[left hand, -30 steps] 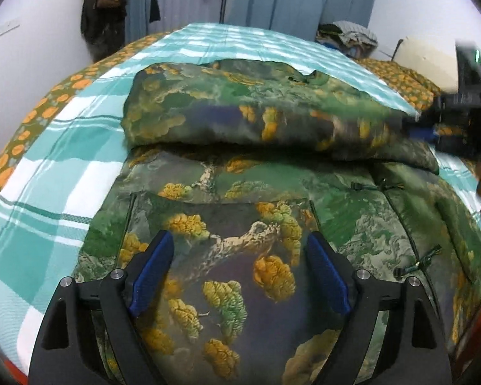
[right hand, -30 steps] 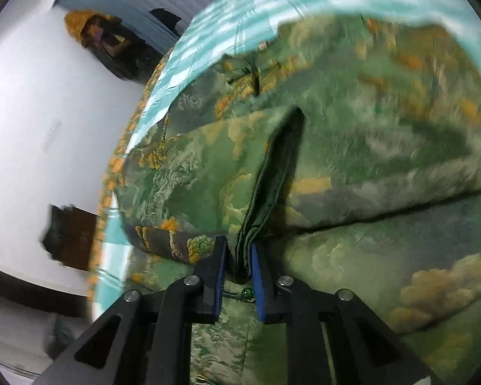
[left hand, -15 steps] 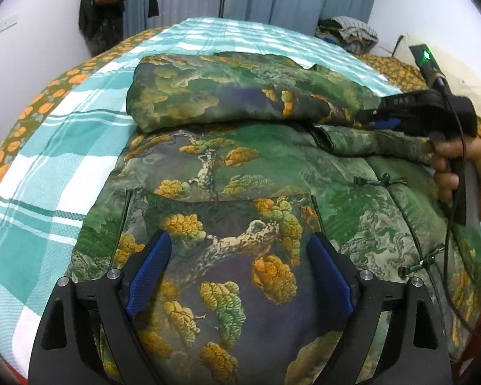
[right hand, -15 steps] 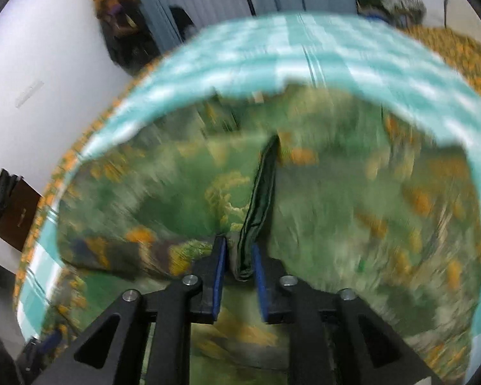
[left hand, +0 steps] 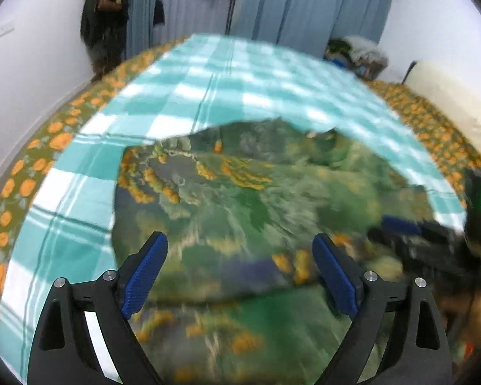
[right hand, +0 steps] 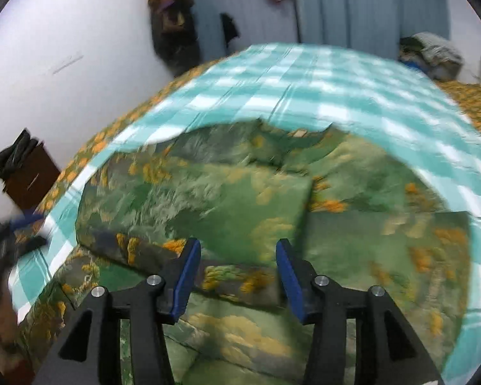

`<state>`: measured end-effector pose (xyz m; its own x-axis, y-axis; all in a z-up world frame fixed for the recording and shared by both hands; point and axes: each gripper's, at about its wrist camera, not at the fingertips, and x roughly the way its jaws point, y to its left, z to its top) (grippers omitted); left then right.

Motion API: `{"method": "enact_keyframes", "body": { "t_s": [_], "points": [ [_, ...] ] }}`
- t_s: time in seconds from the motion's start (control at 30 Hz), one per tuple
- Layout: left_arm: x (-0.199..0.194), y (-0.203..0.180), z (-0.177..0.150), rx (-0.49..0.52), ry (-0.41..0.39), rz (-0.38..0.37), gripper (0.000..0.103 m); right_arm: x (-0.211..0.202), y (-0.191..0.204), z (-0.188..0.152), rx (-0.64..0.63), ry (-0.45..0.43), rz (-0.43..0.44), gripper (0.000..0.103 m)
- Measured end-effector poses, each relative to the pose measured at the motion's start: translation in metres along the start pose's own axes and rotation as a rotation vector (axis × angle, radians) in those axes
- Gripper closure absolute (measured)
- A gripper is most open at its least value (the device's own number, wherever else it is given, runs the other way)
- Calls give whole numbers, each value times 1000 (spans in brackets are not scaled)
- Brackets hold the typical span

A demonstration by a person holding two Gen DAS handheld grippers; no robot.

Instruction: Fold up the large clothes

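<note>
A large green jacket with orange and yellow tree print (left hand: pixel 240 205) lies on the bed, one sleeve folded across its body; it also shows in the right wrist view (right hand: pixel 247 199). My left gripper (left hand: pixel 240 269) is open and empty above the jacket's near part. My right gripper (right hand: pixel 237 269) is open and empty above the folded sleeve (right hand: pixel 227 276). The right gripper shows blurred at the right edge of the left wrist view (left hand: pixel 433 243). Both views are motion-blurred.
The bed has a teal and white checked sheet (left hand: pixel 227 86) over an orange-flowered cover (left hand: pixel 25 186). Blue curtains (left hand: pixel 288 9) and hanging clothes (left hand: pixel 105 22) stand behind. A clothes pile (right hand: pixel 433 54) lies far right. A brown cabinet (right hand: pixel 29 173) stands left.
My right gripper has let go of the sleeve edge and opened. Both grippers have lifted and drawn back, so more of the bed shows. The left stays open.
</note>
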<state>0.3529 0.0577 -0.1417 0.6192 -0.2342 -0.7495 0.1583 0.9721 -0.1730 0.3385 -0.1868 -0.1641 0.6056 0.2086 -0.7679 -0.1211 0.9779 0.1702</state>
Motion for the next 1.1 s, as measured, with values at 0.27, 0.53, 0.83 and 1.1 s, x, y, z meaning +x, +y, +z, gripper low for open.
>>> {"method": "enact_keyframes", "body": {
  "t_s": [0.27, 0.53, 0.83, 1.1],
  "points": [
    [90, 20, -36, 38, 130, 110, 12, 42, -14, -24, 73, 55, 9, 53],
    [72, 10, -20, 46, 192, 131, 14, 48, -14, -26, 56, 51, -8, 53],
    [73, -8, 46, 21, 99, 44, 14, 48, -18, -29, 85, 29, 23, 53],
    [137, 27, 32, -79, 161, 97, 11, 48, -23, -32, 92, 14, 50, 53]
  ]
}}
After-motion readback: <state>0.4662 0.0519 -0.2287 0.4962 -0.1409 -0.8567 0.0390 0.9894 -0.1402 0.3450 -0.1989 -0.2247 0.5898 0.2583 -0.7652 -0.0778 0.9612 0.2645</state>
